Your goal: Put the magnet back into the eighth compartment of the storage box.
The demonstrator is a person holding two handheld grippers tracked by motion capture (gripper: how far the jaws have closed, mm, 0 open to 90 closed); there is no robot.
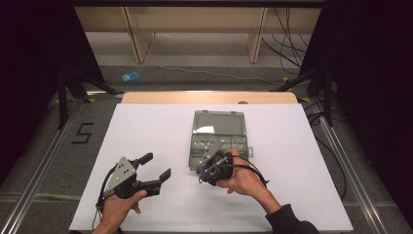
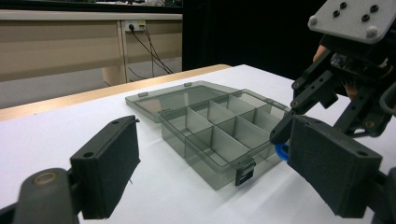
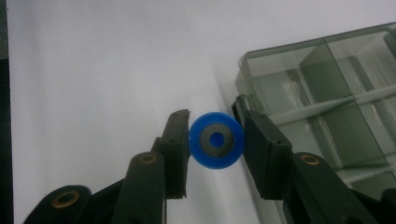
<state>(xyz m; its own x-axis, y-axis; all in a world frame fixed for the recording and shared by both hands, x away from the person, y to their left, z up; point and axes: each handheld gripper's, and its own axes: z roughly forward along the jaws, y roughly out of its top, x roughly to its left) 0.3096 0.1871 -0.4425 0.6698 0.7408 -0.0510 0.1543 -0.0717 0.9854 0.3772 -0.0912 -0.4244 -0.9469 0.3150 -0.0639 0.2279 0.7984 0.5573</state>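
A small blue wheel [image 3: 216, 139] with a grey hub sits between the pads of my right gripper [image 3: 216, 136], which is shut on it. The wheel hangs over the white table, just beside the near left corner of a clear grey compartment box [image 3: 280, 51]. In the high view the box [image 1: 191, 156] lies at mid-table with its lid open flat behind it, and the right gripper [image 1: 204, 171] is at its front edge. My left gripper [image 1: 157, 166] stands open and holds nothing, left of the box. In the left gripper view, the blue wheel [image 2: 281, 151] peeks out by the box's latch.
The white table top [image 1: 146, 126] spreads around the box. A wooden strip [image 1: 209, 97] runs along its far edge. The box's divided cells [image 2: 219, 126] look empty. Cables and shelf legs stand on the floor behind.
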